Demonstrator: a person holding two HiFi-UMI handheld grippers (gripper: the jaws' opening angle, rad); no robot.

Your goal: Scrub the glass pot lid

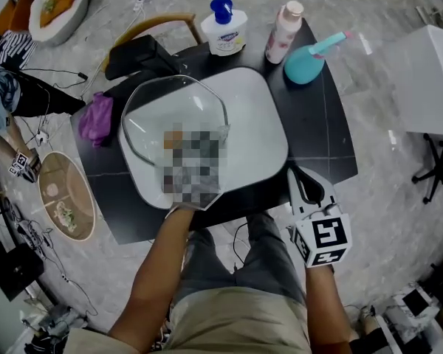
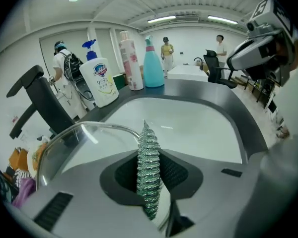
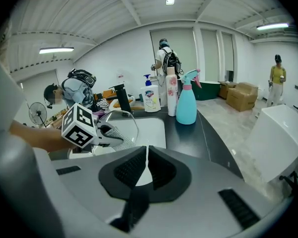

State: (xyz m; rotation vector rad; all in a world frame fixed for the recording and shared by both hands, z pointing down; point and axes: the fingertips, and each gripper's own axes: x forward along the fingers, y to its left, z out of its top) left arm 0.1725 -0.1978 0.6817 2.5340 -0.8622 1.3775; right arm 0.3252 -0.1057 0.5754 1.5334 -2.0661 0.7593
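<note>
- White basin (image 1: 260, 124) on the black table (image 1: 332, 124): the glass pot lid (image 1: 151, 113) is in its left half, near edge blurred over.
- Left gripper (image 2: 149, 180) clamped on a steel scrubber (image 2: 147, 152) at the lid's rim; contact unclear.
- Right gripper (image 3: 147, 168) pinched together, empty, by the table's near edge.

The white pump bottle (image 2: 102, 81) bore a blue shield label with "99.9%" printed beneath it. I could read no other print anywhere.
</note>
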